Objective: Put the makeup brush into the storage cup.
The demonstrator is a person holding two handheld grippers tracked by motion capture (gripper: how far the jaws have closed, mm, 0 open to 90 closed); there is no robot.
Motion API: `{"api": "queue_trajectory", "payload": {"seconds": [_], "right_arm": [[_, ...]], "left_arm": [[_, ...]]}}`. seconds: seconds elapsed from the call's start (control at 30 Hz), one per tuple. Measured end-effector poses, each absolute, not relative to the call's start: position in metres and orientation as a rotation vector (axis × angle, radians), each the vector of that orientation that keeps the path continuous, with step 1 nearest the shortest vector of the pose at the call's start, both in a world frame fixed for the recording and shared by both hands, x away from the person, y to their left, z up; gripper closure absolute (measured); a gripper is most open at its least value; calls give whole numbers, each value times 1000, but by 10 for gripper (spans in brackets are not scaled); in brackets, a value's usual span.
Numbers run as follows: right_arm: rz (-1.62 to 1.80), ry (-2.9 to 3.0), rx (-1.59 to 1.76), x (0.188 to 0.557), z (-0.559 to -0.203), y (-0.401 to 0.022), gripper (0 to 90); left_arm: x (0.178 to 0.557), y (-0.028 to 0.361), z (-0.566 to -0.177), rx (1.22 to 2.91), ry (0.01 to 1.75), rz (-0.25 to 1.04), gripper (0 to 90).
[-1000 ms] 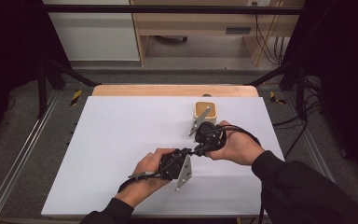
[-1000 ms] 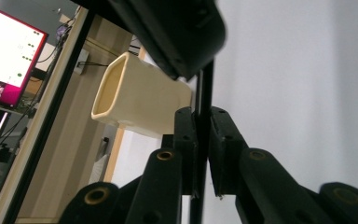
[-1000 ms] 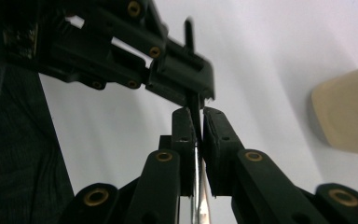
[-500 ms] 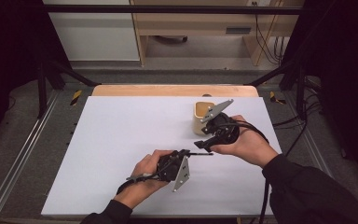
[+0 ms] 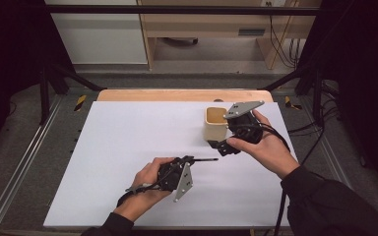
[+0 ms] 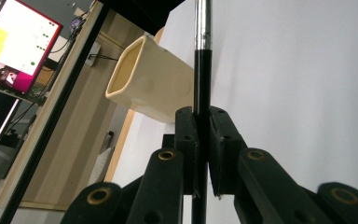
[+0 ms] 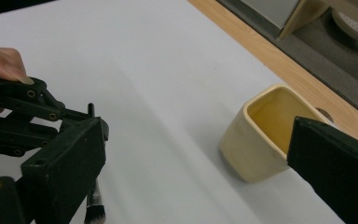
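I count one brush (image 5: 204, 160) out here, black handle, bristled tip, and one cream square cup (image 5: 215, 123). Two grippers are mine: my left gripper (image 5: 189, 160) and my right gripper (image 5: 220, 146). One white table (image 5: 128, 147) beneath it all.

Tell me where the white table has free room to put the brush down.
Free: the whole left half of the white table, and the strip behind the left tool. Crowded: the right side, around the cream cup, the right tool and the brush.
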State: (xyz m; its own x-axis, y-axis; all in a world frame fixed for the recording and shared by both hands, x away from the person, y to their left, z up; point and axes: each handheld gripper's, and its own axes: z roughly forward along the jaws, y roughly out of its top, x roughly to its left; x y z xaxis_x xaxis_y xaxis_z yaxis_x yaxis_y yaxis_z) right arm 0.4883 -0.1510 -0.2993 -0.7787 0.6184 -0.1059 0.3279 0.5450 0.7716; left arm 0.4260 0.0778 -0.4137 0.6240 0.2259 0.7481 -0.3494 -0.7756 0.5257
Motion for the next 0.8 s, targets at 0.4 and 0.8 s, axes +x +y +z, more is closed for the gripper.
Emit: {"api": "queue_trajectory", "payload": {"seconds": [0.4,0.8], "right_arm": [[1213,2250,832,485,-290,-176,40],[1320,2092,876,469,-309,-192,51]], "left_arm": [[425,103,-400,2100,17,1123,834],[428,121,-393,2025,163,1077,834]]}}
